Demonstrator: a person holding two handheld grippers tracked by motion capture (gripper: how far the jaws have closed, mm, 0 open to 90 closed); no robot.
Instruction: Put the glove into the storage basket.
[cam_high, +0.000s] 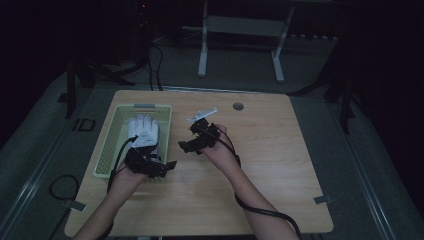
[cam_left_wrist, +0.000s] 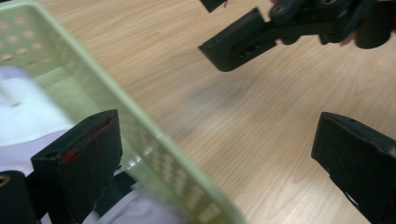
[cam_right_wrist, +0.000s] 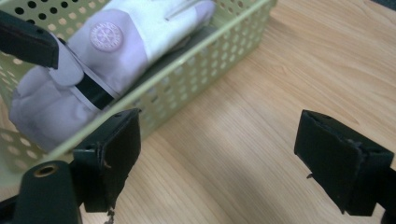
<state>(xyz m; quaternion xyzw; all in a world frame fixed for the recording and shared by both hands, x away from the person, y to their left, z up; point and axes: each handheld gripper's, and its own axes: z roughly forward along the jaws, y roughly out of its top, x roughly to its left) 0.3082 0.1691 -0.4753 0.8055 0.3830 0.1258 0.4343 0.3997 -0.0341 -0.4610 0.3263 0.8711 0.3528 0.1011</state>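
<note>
Glove (cam_right_wrist: 116, 51) in the green basket (cam_right_wrist: 196, 79), its round badge plain beyond the right gripper's (cam_right_wrist: 217, 163) spread jaws, is straddled with the wall by the left gripper's (cam_left_wrist: 212, 158) spread jaws.

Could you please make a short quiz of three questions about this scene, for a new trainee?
1. True or false: the white glove lies inside the green basket.
2. Multiple choice: the left gripper is
A. shut on the glove
B. open at the basket's wall
C. resting flat in the middle of the table
3. Fill in the missing word: the right gripper is open above the wooden ____, with nothing between its fingers.

Key:
1. True.
2. B. In the left gripper view, one finger is on the glove's side of the wall and the other is over the bare wood.
3. table
</note>
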